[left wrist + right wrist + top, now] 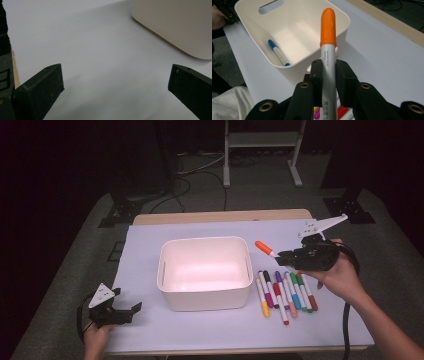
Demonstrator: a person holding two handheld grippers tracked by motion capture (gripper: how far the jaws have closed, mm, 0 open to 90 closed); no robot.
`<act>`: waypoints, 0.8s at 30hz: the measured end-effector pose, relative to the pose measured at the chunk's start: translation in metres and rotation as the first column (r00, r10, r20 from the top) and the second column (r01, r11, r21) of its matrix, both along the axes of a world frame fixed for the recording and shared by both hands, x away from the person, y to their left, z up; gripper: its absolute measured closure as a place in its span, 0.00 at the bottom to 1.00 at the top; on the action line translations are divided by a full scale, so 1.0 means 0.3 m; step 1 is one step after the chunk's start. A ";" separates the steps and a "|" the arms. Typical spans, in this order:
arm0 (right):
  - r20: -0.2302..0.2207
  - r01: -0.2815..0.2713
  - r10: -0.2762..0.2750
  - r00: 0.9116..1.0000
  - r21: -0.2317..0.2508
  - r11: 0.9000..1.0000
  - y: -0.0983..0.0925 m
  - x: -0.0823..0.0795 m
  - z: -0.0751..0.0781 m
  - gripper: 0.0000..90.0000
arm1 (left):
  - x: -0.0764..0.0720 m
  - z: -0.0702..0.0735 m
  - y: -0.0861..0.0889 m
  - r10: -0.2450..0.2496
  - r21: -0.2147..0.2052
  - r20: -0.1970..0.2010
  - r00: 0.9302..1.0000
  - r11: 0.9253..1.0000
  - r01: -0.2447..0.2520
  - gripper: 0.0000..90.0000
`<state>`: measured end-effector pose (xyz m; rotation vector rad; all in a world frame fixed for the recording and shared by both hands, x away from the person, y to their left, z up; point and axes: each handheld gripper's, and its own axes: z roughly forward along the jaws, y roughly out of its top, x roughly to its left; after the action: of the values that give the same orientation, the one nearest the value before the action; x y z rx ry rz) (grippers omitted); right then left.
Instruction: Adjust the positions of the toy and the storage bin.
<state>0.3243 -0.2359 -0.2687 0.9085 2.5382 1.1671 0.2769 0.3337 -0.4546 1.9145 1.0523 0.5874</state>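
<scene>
My right gripper [284, 255] is lifted off the table just right of the white bin [205, 272], shut on an orange-capped marker [264, 248] whose cap points toward the bin. In the right gripper view the orange marker [328, 47] stands up between the two black jaws, and a blue marker [278, 53] lies on the floor of the bin [242, 11]. Several markers [285, 292] lie in a row on the white sheet under that hand. My left gripper [126, 312] rests at the front left of the table, open, with nothing between its jaws [115, 85].
The white sheet [145, 245] covers a wooden table [220, 216] whose far edge shows. One corner of the bin [175, 27] sits ahead and right of the left gripper. A metal stand's legs [260, 150] and cables lie on the floor beyond the table.
</scene>
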 end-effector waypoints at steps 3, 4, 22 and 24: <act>0.001 -0.038 0.038 0.999 0.008 0.999 0.039 0.003 0.023 0.84 | 0.000 0.000 0.000 0.000 0.000 0.002 1.000 1.000 0.000 0.00; 0.003 -0.050 0.050 0.999 0.007 0.999 0.052 0.004 0.031 0.84 | 0.000 0.000 0.000 0.000 -0.001 0.002 1.000 1.000 0.000 0.00; -0.010 -0.240 0.240 0.971 0.020 0.971 0.282 0.024 0.091 0.84 | 0.000 0.000 0.003 -0.003 -0.014 0.002 1.000 1.000 0.003 0.00; -0.011 -0.248 0.248 0.969 0.019 0.969 0.293 0.027 0.090 0.84 | 0.000 0.000 0.003 -0.003 -0.014 0.002 1.000 1.000 0.003 0.00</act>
<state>0.3323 -0.1479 -0.2416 0.6152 2.7168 1.2541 0.2770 0.3346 -0.4546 1.9026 1.0495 0.5784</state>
